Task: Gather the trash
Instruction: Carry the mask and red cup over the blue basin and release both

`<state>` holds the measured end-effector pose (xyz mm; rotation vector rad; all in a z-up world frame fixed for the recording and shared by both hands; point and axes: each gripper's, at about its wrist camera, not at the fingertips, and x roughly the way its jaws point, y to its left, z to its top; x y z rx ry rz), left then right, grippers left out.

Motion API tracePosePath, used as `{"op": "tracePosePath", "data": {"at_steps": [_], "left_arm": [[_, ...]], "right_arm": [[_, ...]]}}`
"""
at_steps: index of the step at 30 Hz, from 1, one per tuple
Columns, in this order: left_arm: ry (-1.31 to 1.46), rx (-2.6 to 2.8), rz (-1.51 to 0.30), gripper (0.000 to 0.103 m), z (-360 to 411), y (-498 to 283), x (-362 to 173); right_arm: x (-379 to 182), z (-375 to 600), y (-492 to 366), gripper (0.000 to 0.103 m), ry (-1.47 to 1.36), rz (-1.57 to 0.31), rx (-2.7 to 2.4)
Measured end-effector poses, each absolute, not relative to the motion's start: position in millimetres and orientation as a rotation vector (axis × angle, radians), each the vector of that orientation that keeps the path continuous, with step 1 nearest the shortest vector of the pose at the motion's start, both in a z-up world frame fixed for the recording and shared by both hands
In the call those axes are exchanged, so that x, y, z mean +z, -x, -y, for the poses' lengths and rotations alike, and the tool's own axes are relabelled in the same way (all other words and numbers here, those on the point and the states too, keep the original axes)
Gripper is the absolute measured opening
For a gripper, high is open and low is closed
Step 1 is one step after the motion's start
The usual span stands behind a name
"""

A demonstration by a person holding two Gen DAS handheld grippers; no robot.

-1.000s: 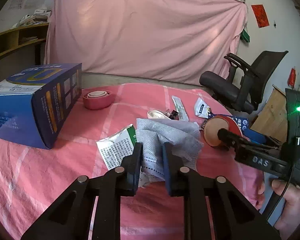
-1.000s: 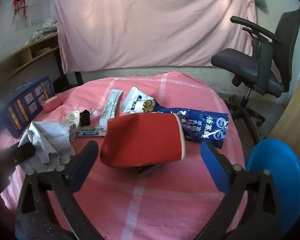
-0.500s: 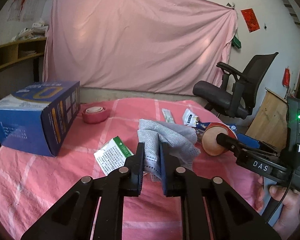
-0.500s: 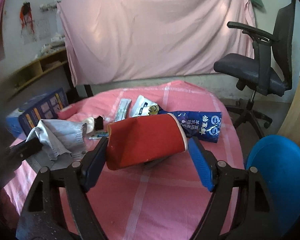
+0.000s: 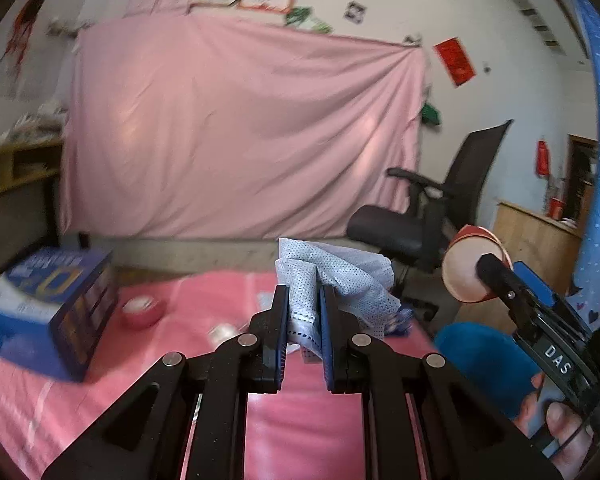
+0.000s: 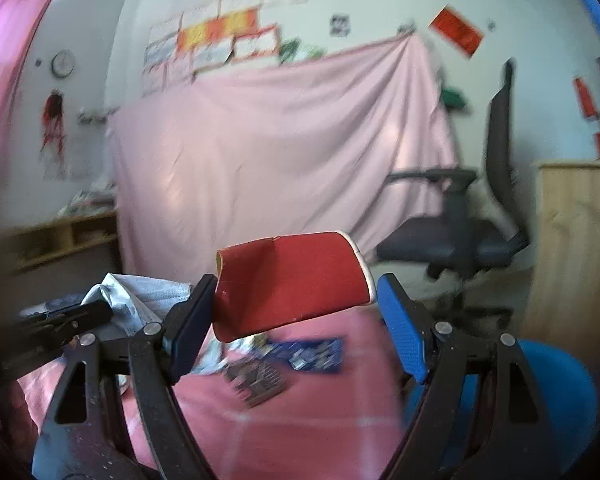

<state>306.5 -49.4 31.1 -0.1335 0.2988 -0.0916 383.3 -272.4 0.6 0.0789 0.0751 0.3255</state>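
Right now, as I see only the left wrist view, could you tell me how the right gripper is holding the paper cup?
Observer: The right gripper clamps the red paper cup end to end, so the cup lies sideways above the table.
Operator: Thank you. Is the cup intact?
Observer: No, its wall is creased near the base end.
Operator: And what lies beneath it?
Observer: A blue wrapper and a dark packet lie on the pink tablecloth.
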Motion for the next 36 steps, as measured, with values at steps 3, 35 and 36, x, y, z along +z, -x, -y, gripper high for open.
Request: {"op": "tracePosePath", "data": {"at_steps": [3, 35, 36], "left_arm": [[0.104, -0.148, -0.268, 0.012, 75, -314, 42], [0.040, -0.469, -0.659, 0.022, 282, -429, -19], [0.044, -0.465, -0.662, 0.025, 281, -429, -21]], "right_arm": [[8, 294, -376, 0.101, -0.088, -0.024, 0.248], [-53, 469, -406, 0.095, -0.378, -0.351, -0.062], [-52, 469, -407, 0.095, -0.373, -0.351, -0.063]]}}
